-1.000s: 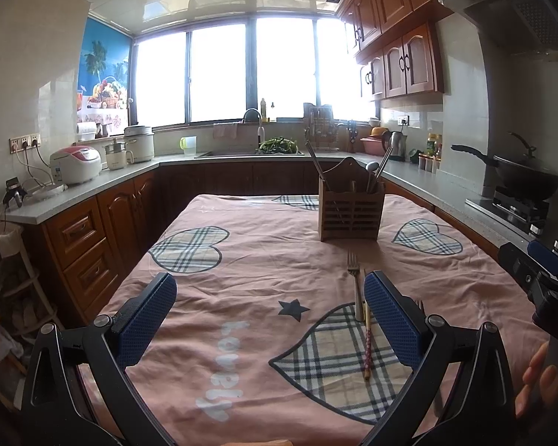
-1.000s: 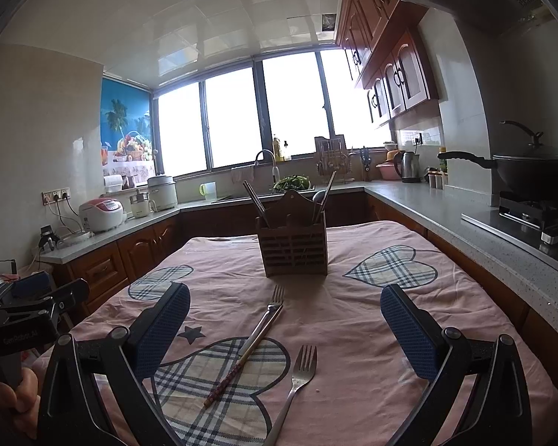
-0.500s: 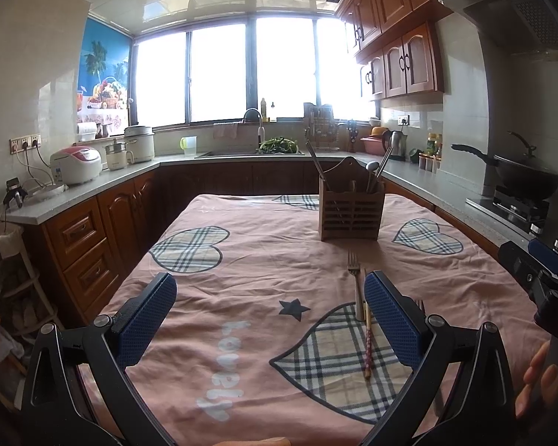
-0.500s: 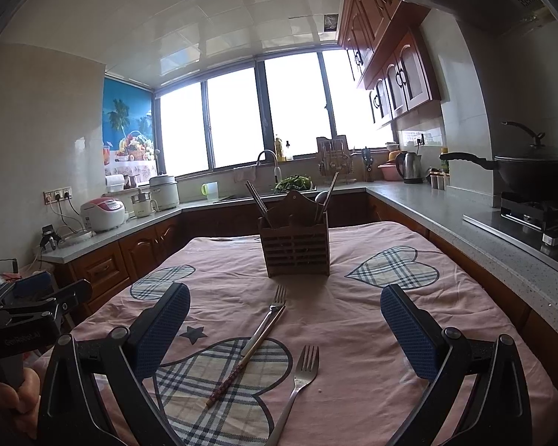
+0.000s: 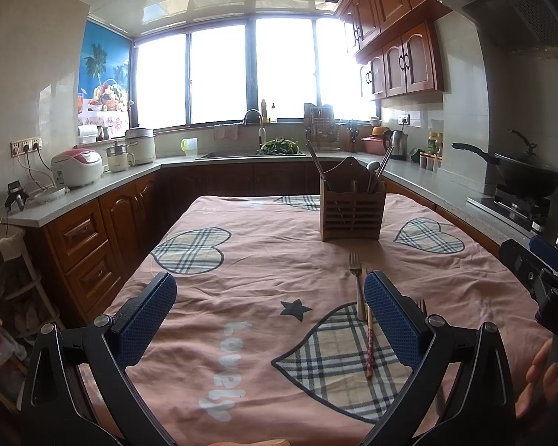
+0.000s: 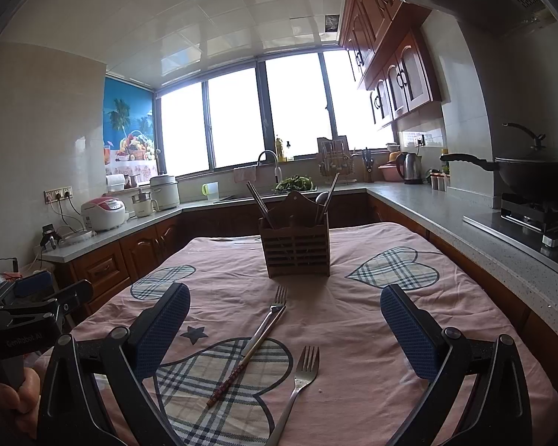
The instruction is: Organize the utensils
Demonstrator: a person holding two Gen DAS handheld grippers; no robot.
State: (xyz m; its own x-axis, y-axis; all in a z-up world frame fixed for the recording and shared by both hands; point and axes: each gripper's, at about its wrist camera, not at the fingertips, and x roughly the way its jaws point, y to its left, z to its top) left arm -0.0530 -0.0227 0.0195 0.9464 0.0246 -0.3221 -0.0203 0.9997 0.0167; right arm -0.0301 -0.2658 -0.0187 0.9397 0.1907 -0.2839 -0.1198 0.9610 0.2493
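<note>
Your left hand-held gripper [image 5: 269,303] and right hand-held gripper [image 6: 284,314] hover spread wide (nothing held), framing loose forks [image 6: 297,383] before the holder [image 6: 295,245].

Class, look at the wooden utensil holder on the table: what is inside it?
The wooden utensil holder holds dark chopsticks leaning left, plus a spoon and more sticks on the right. Its slatted walls cover their lower ends and anything shorter inside.
</note>
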